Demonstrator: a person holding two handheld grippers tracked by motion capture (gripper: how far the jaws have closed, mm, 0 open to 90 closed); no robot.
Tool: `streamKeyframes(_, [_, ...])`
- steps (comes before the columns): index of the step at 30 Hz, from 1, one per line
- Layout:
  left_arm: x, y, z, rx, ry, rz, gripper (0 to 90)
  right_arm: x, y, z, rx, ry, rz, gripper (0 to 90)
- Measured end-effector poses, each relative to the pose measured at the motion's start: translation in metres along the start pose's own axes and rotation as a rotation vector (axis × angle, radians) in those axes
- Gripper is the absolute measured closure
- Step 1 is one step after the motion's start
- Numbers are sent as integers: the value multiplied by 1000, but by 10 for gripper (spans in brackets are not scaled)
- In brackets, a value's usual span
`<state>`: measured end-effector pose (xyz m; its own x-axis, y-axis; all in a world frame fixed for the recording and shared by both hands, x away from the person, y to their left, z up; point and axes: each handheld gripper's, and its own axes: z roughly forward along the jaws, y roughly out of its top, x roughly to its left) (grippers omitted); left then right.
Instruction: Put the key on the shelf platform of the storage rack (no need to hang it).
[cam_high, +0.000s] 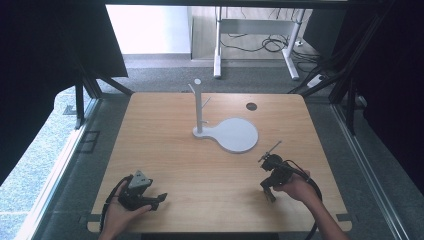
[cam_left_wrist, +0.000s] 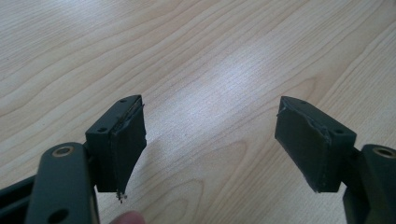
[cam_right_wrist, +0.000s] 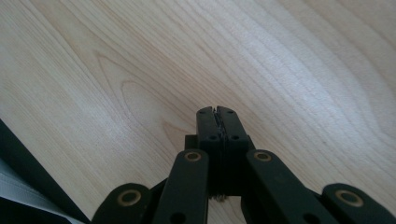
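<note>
At the middle of the light wooden table (cam_high: 200, 170), toward its far half: one white peg stand with a thin upright post and a flat round base (cam_high: 200, 117), long axis straight up, base disc spreading to the right of the post's foot in the high view, a few short side pegs up the post, too small to count with certainty. Near the far right of the tabletop, well apart from the stand: one small dark round hole (cam_high: 251, 106). At the near edge, two hand-held tools, one to each side. At the near left, the left gripper (cam_high: 159, 201), lying low over the wood with jaws spread wide apart (cam_left_wrist: 211, 105), bare grain between them, gripping nothing. At the near right, the right gripper (cam_high: 270, 196), jaws pressed fully together (cam_right_wrist: 217, 111), nothing caught between the pads, tips aimed down and toward the near edge, so pointing away from the stand. From the right gripper, the stand up and to the left, across open wood; from the left gripper, up and to the right, and farther off. Nearer of the two by this reading: the right. Probably needed before any grasp there: turning those jaws toward the post and opening them.
</note>
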<state>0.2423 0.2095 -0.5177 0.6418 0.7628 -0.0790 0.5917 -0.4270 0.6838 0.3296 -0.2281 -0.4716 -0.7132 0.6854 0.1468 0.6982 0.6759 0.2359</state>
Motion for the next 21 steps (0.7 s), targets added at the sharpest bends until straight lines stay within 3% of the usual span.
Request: streamKeyframes(21, [0,0,1,3,0,1,249,-10,-2,-35,-67,-28,18,900])
